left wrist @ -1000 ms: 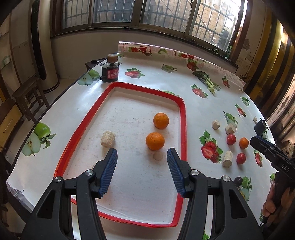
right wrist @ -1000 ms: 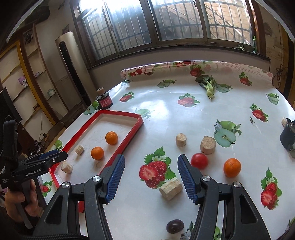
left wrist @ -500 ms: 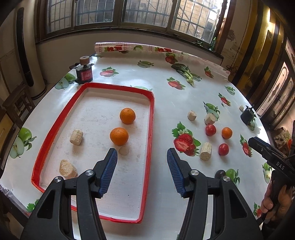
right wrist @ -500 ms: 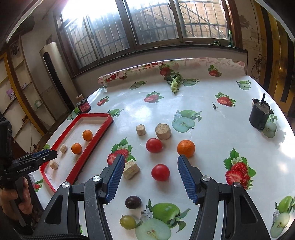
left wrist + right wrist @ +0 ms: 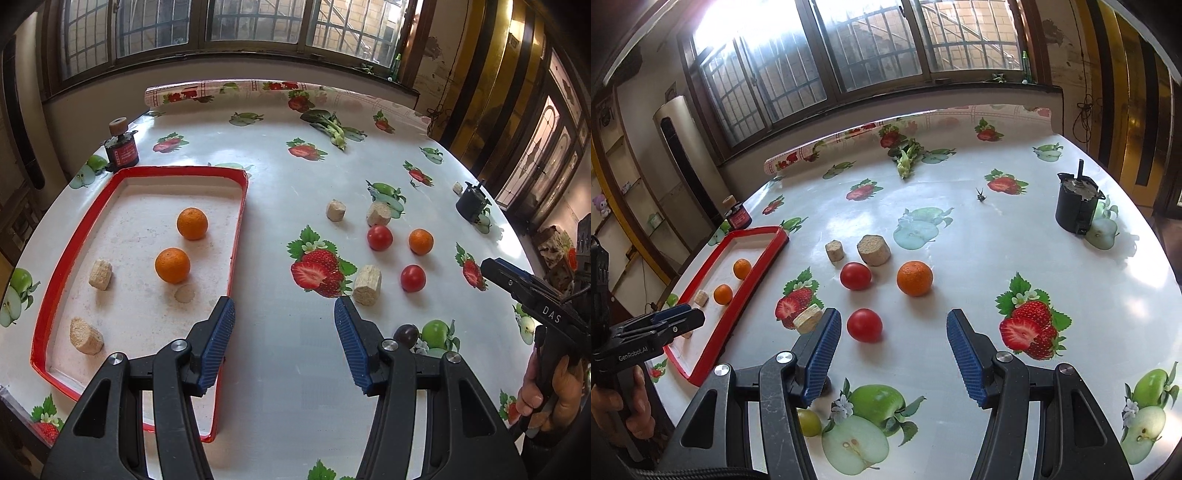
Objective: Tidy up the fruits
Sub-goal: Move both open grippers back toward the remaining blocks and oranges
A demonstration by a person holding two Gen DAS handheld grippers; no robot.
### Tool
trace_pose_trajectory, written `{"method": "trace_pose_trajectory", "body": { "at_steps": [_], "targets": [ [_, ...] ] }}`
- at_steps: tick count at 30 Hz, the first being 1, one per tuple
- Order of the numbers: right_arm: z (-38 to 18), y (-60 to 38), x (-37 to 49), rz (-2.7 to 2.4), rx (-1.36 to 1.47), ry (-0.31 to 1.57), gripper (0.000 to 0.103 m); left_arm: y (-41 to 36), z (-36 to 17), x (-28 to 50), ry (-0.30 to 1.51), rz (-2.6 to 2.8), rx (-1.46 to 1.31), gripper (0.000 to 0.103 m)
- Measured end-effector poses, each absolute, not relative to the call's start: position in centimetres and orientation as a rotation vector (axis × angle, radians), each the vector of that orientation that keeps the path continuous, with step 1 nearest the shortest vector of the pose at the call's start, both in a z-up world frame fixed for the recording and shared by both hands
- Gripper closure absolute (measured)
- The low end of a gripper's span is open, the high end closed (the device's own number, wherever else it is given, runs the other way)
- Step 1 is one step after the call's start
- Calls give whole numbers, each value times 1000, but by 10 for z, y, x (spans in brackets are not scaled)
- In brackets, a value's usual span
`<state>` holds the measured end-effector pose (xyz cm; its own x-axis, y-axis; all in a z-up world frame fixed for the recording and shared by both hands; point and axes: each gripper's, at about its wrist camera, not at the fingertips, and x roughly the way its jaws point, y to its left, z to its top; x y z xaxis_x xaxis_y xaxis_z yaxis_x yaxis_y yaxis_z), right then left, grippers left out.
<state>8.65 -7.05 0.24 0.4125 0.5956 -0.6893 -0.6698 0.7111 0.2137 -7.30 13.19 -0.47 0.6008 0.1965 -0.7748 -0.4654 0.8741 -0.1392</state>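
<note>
While your right gripper point(image 5: 892, 349) has closed in on the near tomato point(image 5: 864, 325), the left gripper point(image 5: 282, 339) has swung off the tray point(image 5: 236, 236); both jaws stay spread.

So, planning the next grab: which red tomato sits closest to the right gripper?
The near tomato, just ahead of the right gripper; the other tomato lies farther back.

This looks like a lived-in home, a dining or sitting room. A round table point(image 5: 960, 229) wears a fruit-printed oilcloth. Behind it, barred windows point(image 5: 849, 62) run along the top of the frame. A standing air conditioner point(image 5: 683, 155) fills the upper left corner, beside shelves point(image 5: 613, 192) with a purple plush toy point(image 5: 599, 205).
</note>
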Motion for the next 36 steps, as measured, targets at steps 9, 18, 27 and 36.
{"method": "trace_pose_trajectory", "body": {
  "at_steps": [9,18,27,36],
  "targets": [
    [0,-88,93,762,-86,824,41,115,-9,-61,863,351,-329,48],
    [-1,-93,97,756,-88,825,41,98,-13,-46,881,304,-310,48],
    [-8,-86,101,765,-101,846,42,91,-24,-31,916,272,-304,48],
    [-16,-69,110,778,-122,864,42,90,-38,-13,954,246,-296,49]
  ]
}}
